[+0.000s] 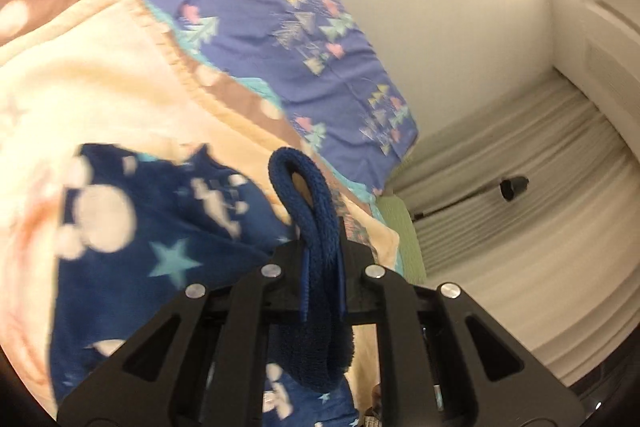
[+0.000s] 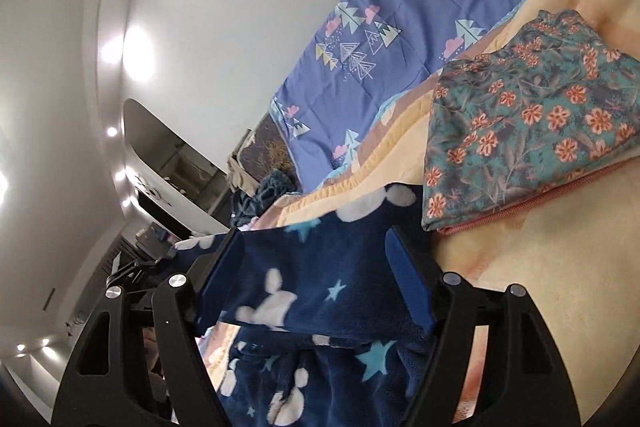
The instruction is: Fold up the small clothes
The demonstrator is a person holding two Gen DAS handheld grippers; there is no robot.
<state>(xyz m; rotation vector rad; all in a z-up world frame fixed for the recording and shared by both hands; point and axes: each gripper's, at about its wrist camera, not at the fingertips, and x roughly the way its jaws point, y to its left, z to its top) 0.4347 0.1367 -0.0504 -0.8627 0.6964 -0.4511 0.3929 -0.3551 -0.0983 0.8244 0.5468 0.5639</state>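
Observation:
A navy fleece garment [image 1: 160, 247] with white mouse shapes and light blue stars lies on a cream blanket [image 1: 80, 99]. My left gripper [image 1: 320, 267] is shut on the garment's dark blue ribbed hem [image 1: 298, 195], which loops up between the fingers. In the right wrist view the same garment [image 2: 320, 287] stretches across between the blue pads [image 2: 408, 279] of my right gripper [image 2: 316, 275]. Its jaws stand wide apart, with the fabric's edge lying across them.
A folded teal floral garment [image 2: 532, 131] rests on a pink folded piece at the right. A purple sheet with tree prints [image 2: 380, 39] lies along the wall. A dark teal cloth [image 2: 264, 195] sits further back. White pleated bed skirt [image 1: 520, 207] and door at right.

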